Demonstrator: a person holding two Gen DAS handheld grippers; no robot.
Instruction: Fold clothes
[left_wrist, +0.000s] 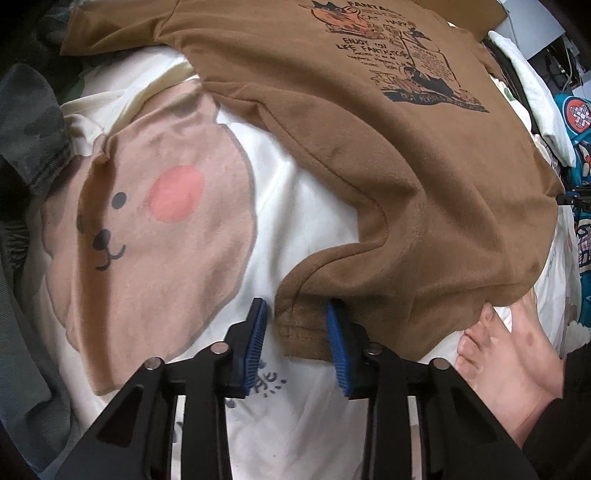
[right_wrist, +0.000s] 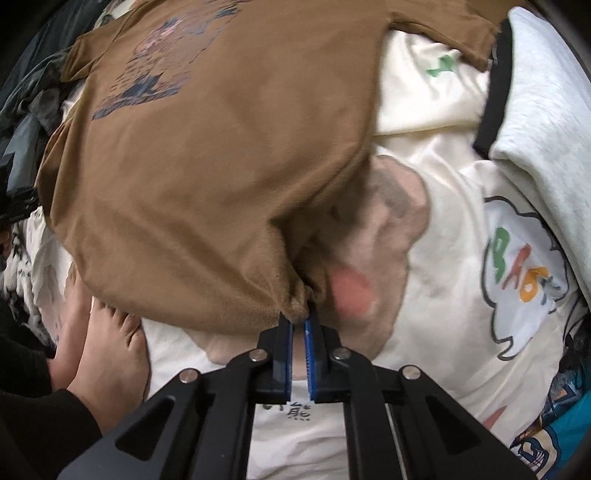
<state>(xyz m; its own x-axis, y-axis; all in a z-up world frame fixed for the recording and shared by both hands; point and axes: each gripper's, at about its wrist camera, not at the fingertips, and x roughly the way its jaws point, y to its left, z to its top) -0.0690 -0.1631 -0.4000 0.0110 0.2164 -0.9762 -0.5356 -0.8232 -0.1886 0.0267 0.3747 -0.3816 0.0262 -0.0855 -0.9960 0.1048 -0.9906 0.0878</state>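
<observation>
Brown tee (left_wrist: 369, 147) lying spread over white bear-print shirt (left_wrist: 155, 229), atop clothes pile. L view showing print text sharp, plus camo garment (left_wrist: 29, 122) at left edge; R view blurring print, showing white shirt w/ coloured letters (right_wrist: 517, 266) instead. Bare feet (right_wrist: 107, 347) resting at tee's near edge, both views. L gripper (left_wrist: 299, 332) standing narrow, tee's hem corner sitting btwn pads, left pad not touching. R gripper (right_wrist: 298, 325) pinching tee's bunched corner tight.
</observation>
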